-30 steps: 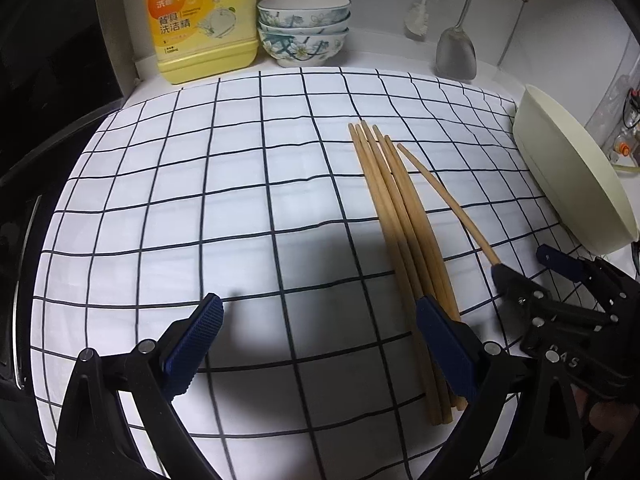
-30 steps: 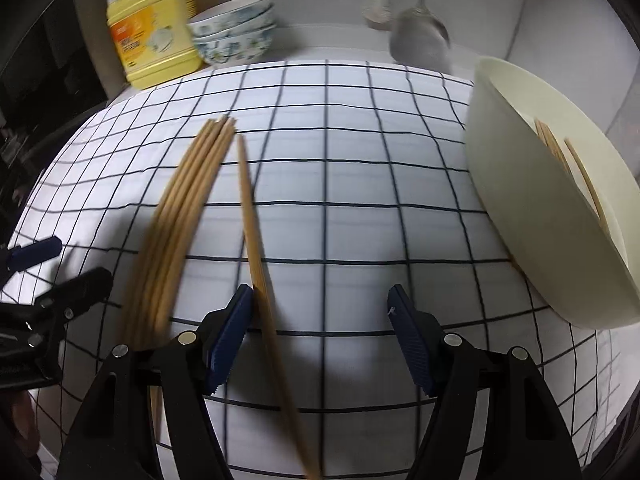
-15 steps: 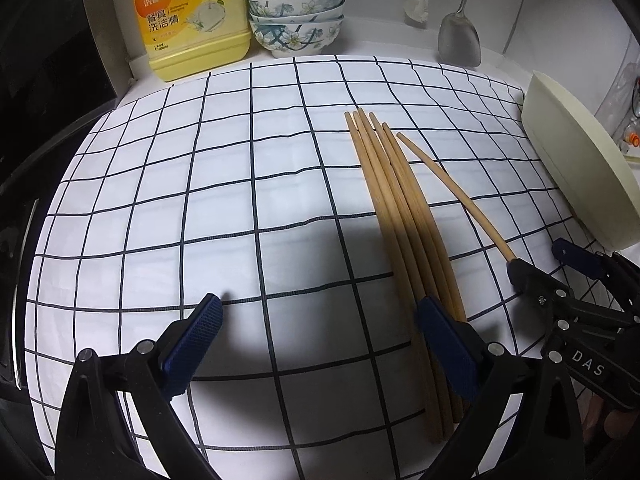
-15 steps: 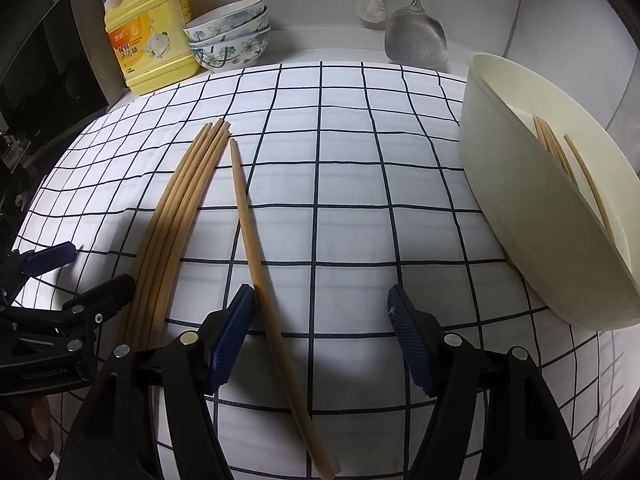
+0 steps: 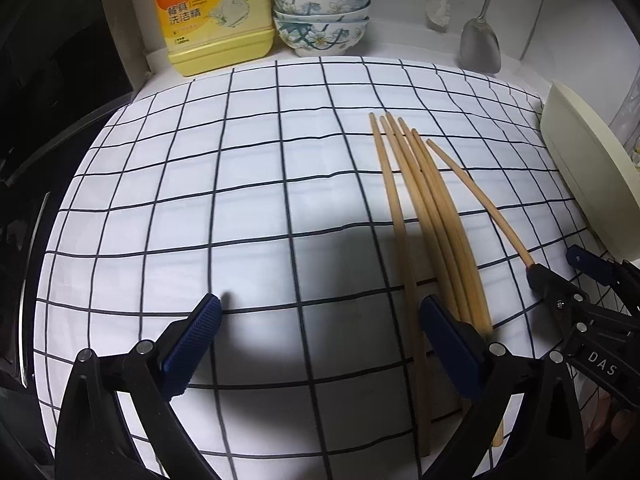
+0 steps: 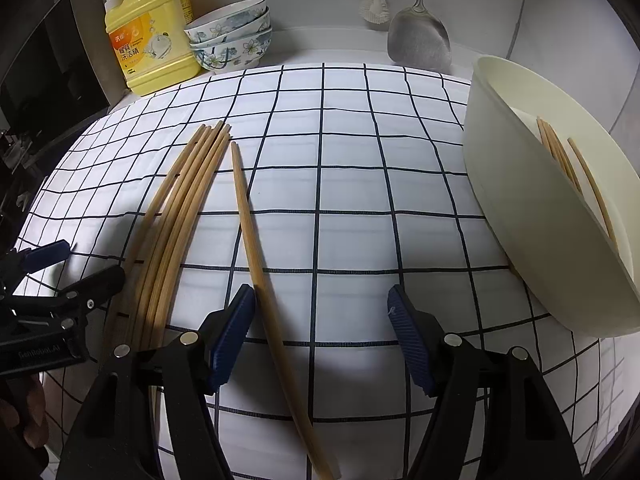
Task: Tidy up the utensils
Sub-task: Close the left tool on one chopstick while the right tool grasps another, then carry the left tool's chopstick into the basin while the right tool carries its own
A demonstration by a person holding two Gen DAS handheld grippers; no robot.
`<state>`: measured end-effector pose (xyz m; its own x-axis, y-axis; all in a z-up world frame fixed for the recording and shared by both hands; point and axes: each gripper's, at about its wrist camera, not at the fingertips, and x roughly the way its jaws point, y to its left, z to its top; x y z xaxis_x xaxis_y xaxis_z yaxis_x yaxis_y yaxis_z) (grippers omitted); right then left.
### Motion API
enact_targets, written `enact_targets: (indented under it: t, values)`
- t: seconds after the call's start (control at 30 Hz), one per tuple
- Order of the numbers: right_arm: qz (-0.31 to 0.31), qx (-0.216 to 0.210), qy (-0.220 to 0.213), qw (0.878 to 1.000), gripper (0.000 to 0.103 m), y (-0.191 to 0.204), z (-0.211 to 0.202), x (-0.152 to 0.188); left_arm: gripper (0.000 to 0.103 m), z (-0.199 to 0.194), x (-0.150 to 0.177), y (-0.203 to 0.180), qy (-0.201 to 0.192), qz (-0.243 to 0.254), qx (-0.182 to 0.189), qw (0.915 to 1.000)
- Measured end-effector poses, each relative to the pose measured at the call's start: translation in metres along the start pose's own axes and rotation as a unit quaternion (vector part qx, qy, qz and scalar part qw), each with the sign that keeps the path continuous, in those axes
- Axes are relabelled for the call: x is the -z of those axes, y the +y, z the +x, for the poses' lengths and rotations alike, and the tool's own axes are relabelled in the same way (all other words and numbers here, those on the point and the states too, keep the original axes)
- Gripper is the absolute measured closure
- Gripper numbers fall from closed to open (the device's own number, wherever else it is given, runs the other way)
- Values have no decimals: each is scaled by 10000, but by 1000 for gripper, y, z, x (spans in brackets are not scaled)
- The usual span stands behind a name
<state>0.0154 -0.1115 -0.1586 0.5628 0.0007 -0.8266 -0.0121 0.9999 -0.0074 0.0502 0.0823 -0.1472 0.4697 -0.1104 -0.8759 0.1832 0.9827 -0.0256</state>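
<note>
A bundle of several wooden chopsticks (image 5: 436,216) lies on the checked cloth (image 5: 240,200). A single chopstick (image 5: 480,200) lies apart to its right. My left gripper (image 5: 320,312) is open just above the cloth, its right finger over the bundle's near end. One chopstick (image 5: 396,220) runs just inside that finger. My right gripper (image 6: 320,300) is open and straddles the single chopstick (image 6: 256,248), which lies close to its left finger. The bundle (image 6: 180,216) lies to its left. A cream basin (image 6: 520,208) at the right holds a few chopsticks (image 6: 560,156).
At the back stand a yellow detergent bottle (image 5: 212,20) and stacked floral bowls (image 5: 320,20). A metal spatula (image 5: 480,44) and a brush (image 5: 438,8) hang on the wall. The basin (image 5: 592,184) rests tilted at the cloth's right edge. A dark drop borders the cloth's left side.
The left gripper has shifted slightly, and the bundle's leftmost chopstick now lies apart from the rest, inside its right finger. The right gripper has stayed put around the single chopstick.
</note>
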Motion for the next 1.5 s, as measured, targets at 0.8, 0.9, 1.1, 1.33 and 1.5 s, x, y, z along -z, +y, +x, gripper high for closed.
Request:
enact_targets:
  t: [0.8, 0.9, 1.1, 1.33, 1.5]
  values:
    - [-562, 62, -167, 9983, 38, 13, 9, -15, 11, 20, -30, -14, -80, -30, -156, 9998]
    - [-645, -17, -168, 9978, 47, 15, 9, -15, 25, 16, -27, -18, -171, 85, -109, 9998]
    - [-943, -208, -203, 9951, 90, 35, 7, -13, 74, 9, -27, -36, -263, 411, 139, 9987]
    - [-707, -338, -73, 9969, 97, 33, 7, -16, 95, 7, -27, -32, -128, 483, 359, 9981]
    - [-246, -539, 25, 9982, 97, 26, 5, -16, 95, 2, -23, -22, -30, 395, 513, 9979]
